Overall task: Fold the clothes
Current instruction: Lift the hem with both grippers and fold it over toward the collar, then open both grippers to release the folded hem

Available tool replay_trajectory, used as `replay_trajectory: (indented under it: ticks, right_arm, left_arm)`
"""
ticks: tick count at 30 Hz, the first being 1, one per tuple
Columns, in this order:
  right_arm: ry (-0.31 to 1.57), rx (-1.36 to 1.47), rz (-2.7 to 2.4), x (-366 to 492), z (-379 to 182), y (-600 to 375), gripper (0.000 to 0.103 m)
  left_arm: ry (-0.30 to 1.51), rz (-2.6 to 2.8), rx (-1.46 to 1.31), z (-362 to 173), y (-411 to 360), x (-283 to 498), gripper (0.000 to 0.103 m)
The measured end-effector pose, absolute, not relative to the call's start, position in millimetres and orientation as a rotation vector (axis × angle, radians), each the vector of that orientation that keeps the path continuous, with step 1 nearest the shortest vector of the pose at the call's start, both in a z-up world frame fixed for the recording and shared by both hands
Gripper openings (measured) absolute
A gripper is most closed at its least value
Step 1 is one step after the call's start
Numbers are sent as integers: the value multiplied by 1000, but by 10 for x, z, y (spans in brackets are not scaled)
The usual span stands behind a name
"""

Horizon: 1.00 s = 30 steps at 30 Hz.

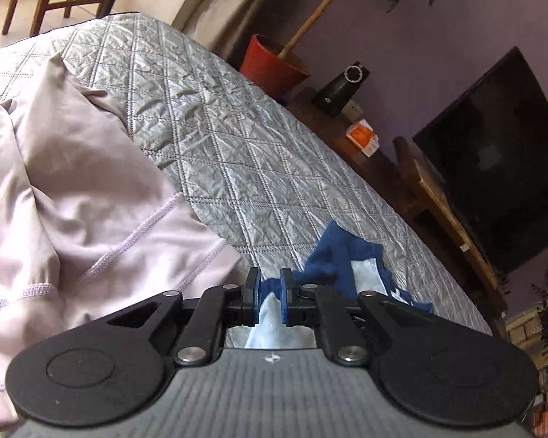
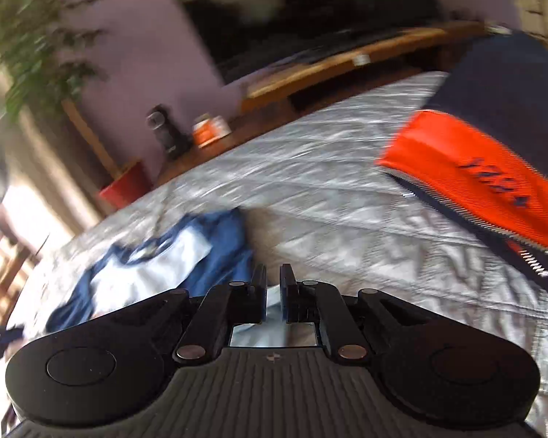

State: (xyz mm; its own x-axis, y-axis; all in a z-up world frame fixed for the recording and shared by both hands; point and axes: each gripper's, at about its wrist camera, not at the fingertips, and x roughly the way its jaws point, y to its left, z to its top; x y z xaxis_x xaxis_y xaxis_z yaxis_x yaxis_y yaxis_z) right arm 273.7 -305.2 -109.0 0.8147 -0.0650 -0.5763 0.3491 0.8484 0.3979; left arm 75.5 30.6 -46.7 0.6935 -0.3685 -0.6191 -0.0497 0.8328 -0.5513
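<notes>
Blue-and-white garment (image 1: 341, 266) crumpled on the grey quilted bed (image 1: 215, 135), under both my grippers.
My left gripper (image 1: 270, 290) has its jaws narrow, the garment's blue and pale cloth between them. My right gripper (image 2: 273, 292) has its jaws narrow too; blur hides whether they pinch the cloth. Beside the garment: lilac top (image 1: 73, 197) on one side, orange-and-navy zip jacket (image 2: 486, 168) on the other, well apart.

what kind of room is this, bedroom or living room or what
Probably a home living room or bed-sitting room. A grey quilted cover spreads over a bed or couch with clothes on it, a dark television stands on a low wooden unit, and a potted plant in a red pot stands by the wall.
</notes>
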Motion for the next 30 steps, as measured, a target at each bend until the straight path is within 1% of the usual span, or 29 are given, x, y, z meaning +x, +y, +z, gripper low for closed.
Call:
replay_trajectory:
  ticks: [5,7,8,11,14,16,18,20,23,24,25,26,27,28,29,30]
  right_arm:
    - [777,373,55,3060,-1191,-2285,12]
    - [800,339,60,3224,-1249,-2183,17]
    - [822,323,64,3319,-1285,-2167,17]
    - [806,274,61,3589,-1278,-2155,16]
    - [788,156,-38,3906,-1222,-2202,18]
    - [782,229,-92,4012,-1230,-2368,23]
    - [773,297,-142,4106,-1236,-2520,24]
    - [757,292,-131,4051,-1216,-2485,29]
    - [760,221,-70,3926,-1240,-2273,50]
    - [773,210,-63,3915,-1280,-2240,62]
    - [782,205,-61,3906,-1315,-2224,63]
    - [770,230,-82,3904,-1326,-2302,61]
    - [757,256,-103,3902,-1337,-2381,57]
    - [745,283,-129,3900,-1344,-2466,47]
    - [731,314,-185,3899,-1325,-2589,44]
    - [713,326,-245,3887,-1294,-2693,44]
  left_arm:
    - [838,-421,-357,-408,-258,510,9]
    - [859,-473,-260,-429,-478,485,11]
    - [879,-475,-221,-472,-560,514,13]
    - [935,-444,-205,-618,-609,590,14]
    - [933,-421,-204,-671,-547,545,14]
    - [926,-423,-192,-684,-541,522,14]
    - [914,-422,-168,-686,-550,537,16]
    - [909,-405,-159,-694,-540,633,16]
    - [913,-351,-220,-725,-435,881,16]
    - [917,-330,-255,-740,-371,970,12]
    - [923,-313,-287,-747,-306,1048,8]
    - [922,-295,-290,-730,-275,1097,8]
    - [911,-269,-273,-696,-260,1120,9]
    - [894,-247,-257,-664,-253,1126,9]
    - [878,-233,-253,-636,-239,1120,9]
    - [863,-218,-256,-607,-217,1095,9]
